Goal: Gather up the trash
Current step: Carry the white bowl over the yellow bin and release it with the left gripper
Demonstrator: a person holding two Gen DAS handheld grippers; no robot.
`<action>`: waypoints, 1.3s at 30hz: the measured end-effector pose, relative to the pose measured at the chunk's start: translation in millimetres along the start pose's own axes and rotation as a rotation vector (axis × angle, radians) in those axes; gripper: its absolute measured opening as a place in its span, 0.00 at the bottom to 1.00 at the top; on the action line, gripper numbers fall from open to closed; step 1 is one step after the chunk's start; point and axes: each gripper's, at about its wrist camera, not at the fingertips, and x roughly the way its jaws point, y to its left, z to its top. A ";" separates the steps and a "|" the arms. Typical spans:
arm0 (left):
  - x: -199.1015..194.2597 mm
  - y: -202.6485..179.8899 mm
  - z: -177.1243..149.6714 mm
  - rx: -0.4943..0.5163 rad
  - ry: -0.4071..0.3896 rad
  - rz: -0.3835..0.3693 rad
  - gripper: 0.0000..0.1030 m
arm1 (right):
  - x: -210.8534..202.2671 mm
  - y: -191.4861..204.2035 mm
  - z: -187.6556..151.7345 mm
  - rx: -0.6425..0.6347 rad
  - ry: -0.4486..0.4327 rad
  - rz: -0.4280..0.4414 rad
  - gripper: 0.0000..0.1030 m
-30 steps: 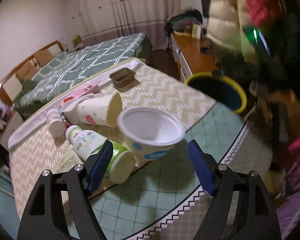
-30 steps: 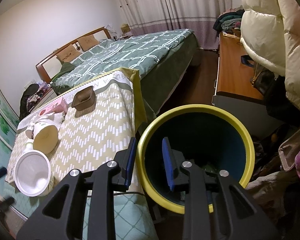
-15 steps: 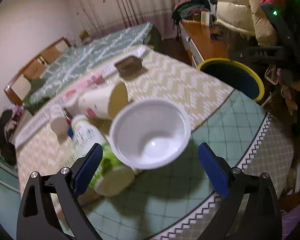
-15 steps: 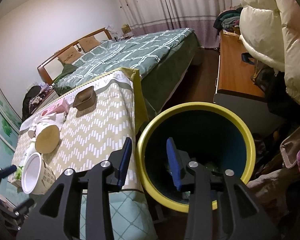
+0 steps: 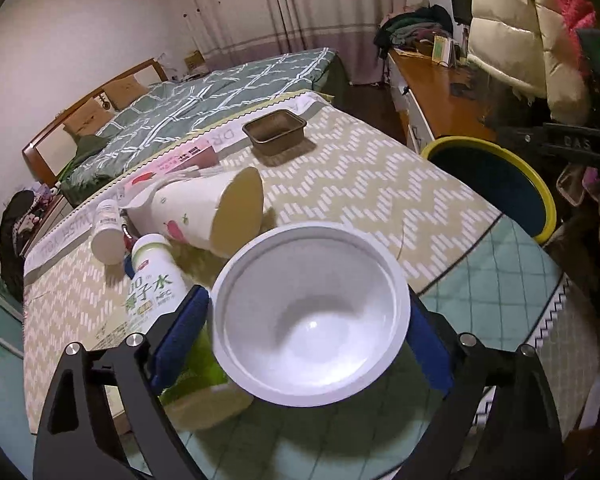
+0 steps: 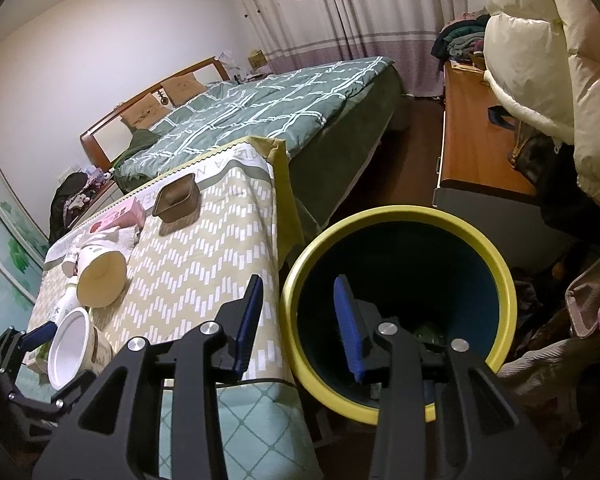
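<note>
A small white pill bottle [image 5: 107, 236] is seen lying at the left of the chevron-patterned table cloth [image 5: 363, 184], beside a green-and-white plastic drink bottle [image 5: 156, 288] labelled with Chinese characters ending in "水" and a tipped white paper cup [image 5: 208, 212] with a pink print. The empty white plastic bowl [image 5: 311, 320] is framed between the blue pads of the left gripper [image 5: 307, 320], whose jaws are closing around it, contact not being discernible. Farther right, the rim of the yellow-edged dark blue waste bin [image 6: 495, 268], beside the table, is straddled by the partly open right gripper [image 6: 300, 320], nothing being gripped.

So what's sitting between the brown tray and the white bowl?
The tipped paper cup lies between the brown tray and the white bowl, clearest in the left wrist view.
</note>
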 end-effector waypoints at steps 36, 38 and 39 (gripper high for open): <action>74.0 -170.0 137.2 0.191 0.025 -0.258 0.86 | -73.6 -98.7 -27.7 0.082 -0.082 -0.197 0.35; 86.4 -183.9 142.0 0.207 0.045 -0.271 0.86 | -76.8 -107.7 -32.0 0.096 -0.080 -0.207 0.35; 95.3 -194.5 145.3 0.214 0.063 -0.281 0.86 | -77.1 -110.1 -33.4 0.101 -0.078 -0.213 0.36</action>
